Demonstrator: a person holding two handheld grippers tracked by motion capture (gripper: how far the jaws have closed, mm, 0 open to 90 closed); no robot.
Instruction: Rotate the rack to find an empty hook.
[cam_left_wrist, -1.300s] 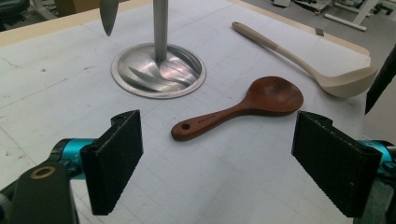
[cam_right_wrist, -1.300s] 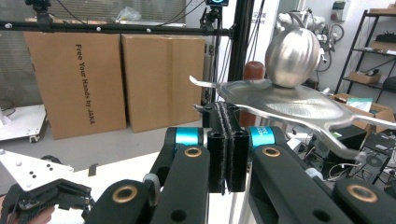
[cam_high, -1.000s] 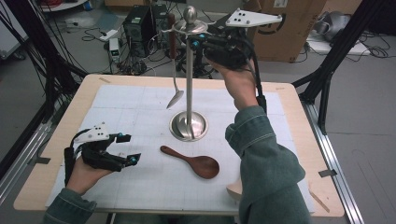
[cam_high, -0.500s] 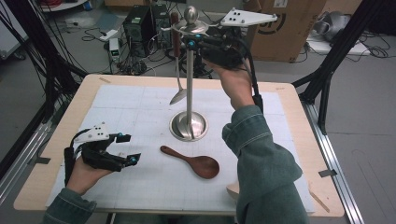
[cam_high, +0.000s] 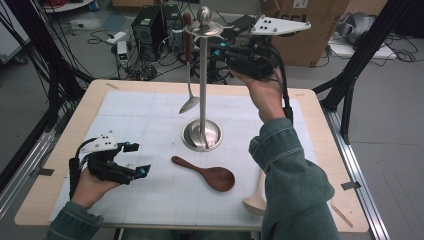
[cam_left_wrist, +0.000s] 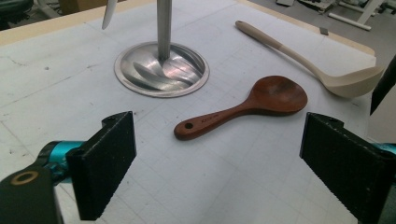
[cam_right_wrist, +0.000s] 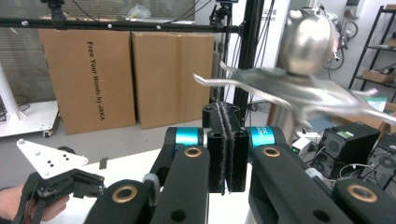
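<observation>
Two utensils lay on the mat near the steel stand (cam_high: 202, 135), and the dark wooden spoon (cam_high: 207, 172) was the one the left gripper (cam_high: 134, 161) faced. That spoon rested flat just in front of the stand's round base, on the person's side of it. Its long axis ran across the table, with the slim handle end toward the left gripper and the bowl toward the person's right sleeve. In the left gripper view the handle tip with its small hole (cam_left_wrist: 188, 126) pointed back between the two black jaws, and the wooden spoon lay ahead of them, apart from both pads.

The left gripper's jaws had just been opening and stood wide, with only bare mat between them. The left hand (cam_high: 95, 180) was by far the nearer to the wooden spoon; judged from this, a short reach forward toward the stand's base would bring the handle in line, crosswise to the pads.

The right gripper (cam_high: 227, 49) was raised beside the stand's top, close to the hooked ring under the knob (cam_right_wrist: 306, 42). Its jaws were pressed flat together, pad against pad, and held nothing. A metal spoon (cam_high: 188, 75) already hung from one hook. A pale ladle (cam_left_wrist: 322, 70) lay farther out from the base, beyond the wooden spoon.
</observation>
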